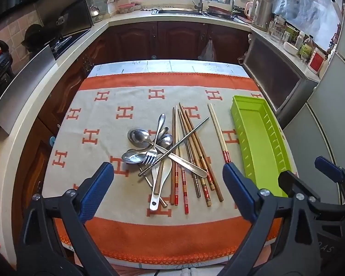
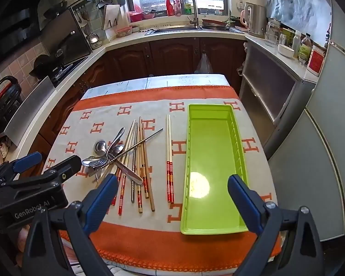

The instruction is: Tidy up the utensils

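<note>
A heap of utensils lies mid-table: steel spoons (image 1: 139, 136) (image 2: 100, 147), a fork (image 1: 150, 157), a white ceramic spoon (image 1: 159, 184), a metal chopstick (image 1: 186, 135) and several wooden chopsticks (image 1: 195, 158) (image 2: 141, 161). A pale chopstick pair (image 1: 218, 133) (image 2: 169, 156) lies apart beside the empty green tray (image 1: 260, 142) (image 2: 209, 161). My left gripper (image 1: 168, 177) is open and empty above the heap's near end. My right gripper (image 2: 172, 188) is open and empty over the tray's near left edge; it also shows in the left wrist view (image 1: 306, 172).
The table has an orange and beige H-patterned cloth (image 1: 103, 119) (image 2: 99, 126). Kitchen counters with a sink (image 1: 184, 11), a kettle (image 2: 255, 20) and jars ring the table. A fridge (image 2: 329, 138) stands close on the right.
</note>
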Motion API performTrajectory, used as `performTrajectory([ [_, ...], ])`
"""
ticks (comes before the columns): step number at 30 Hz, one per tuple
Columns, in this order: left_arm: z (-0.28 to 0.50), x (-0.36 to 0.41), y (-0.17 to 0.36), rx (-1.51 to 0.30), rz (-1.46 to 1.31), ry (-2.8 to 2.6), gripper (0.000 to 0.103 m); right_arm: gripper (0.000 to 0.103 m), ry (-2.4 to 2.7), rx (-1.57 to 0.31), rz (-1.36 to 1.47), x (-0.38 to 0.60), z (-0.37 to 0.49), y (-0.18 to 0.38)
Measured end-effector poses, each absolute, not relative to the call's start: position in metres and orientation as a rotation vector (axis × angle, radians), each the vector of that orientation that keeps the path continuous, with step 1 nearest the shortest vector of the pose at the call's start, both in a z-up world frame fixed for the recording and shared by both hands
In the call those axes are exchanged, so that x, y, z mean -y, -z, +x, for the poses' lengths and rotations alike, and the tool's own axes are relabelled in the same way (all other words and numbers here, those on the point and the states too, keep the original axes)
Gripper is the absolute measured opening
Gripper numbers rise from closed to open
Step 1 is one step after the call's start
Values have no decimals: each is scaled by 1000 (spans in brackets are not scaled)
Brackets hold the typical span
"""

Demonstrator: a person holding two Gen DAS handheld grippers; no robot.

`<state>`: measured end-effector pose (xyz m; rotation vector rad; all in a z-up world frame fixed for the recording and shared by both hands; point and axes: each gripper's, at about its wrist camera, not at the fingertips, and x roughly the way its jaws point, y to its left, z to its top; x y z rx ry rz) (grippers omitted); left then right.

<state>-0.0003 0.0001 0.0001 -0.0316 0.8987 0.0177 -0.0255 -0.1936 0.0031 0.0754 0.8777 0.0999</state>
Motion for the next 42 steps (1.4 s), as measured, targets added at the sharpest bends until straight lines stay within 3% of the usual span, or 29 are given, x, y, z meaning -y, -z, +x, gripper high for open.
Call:
performTrajectory([
  [42, 3, 2, 8, -954, -22, -19, 92, 96, -103, -886, 83, 194, -22, 1],
])
